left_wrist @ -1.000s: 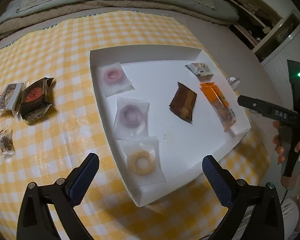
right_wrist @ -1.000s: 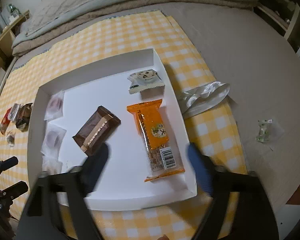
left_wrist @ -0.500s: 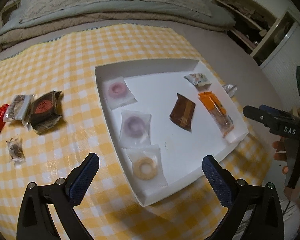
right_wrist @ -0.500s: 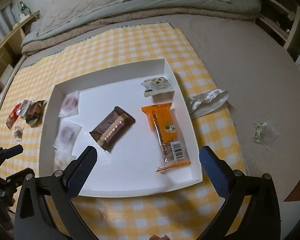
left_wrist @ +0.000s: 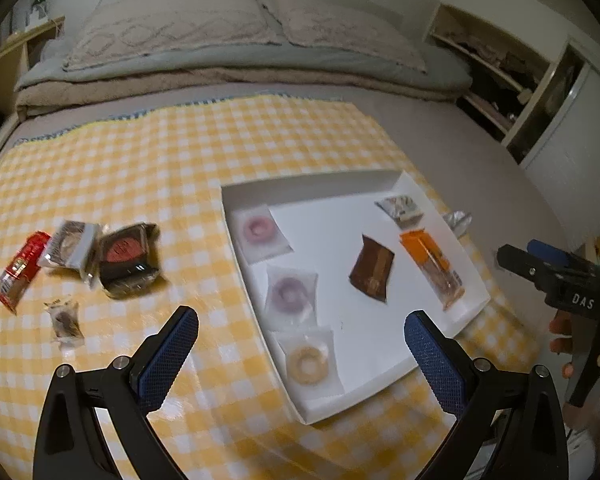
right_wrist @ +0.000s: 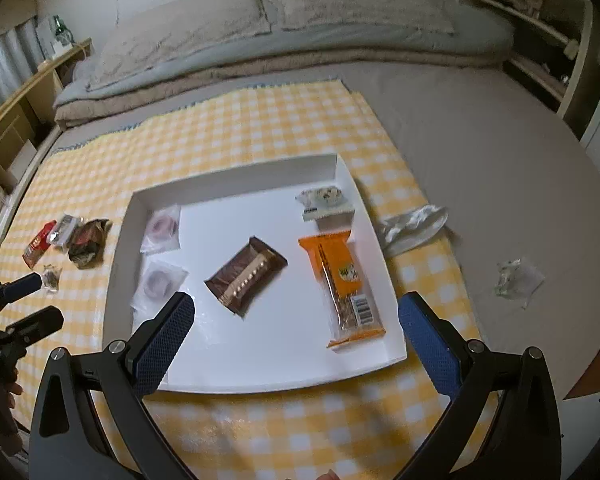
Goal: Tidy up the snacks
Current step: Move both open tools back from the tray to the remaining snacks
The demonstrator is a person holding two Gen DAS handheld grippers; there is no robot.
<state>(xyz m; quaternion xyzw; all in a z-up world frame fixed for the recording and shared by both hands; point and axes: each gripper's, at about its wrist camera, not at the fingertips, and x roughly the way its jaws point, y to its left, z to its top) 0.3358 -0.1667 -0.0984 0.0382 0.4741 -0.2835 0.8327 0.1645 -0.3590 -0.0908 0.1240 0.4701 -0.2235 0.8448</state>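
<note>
A yellow checked cloth (right_wrist: pixel 260 128) covers a bed, folded bedding (right_wrist: pixel 260 40) at its far end and shelving on both sides. On it sits a white tray (right_wrist: pixel 260 376) holding three ring snacks at left, a brown bar (right_wrist: pixel 246 275) in the middle and an orange packet (right_wrist: pixel 342 280) at right. Loose snacks (left_wrist: pixel 80 256) lie on the cloth left of the tray (four wrappers, close together). The left gripper (left_wrist: pixel 300 356) and right gripper (right_wrist: pixel 296 342) both hover above the tray's near edge, jaws spread wide, holding and touching nothing.
</note>
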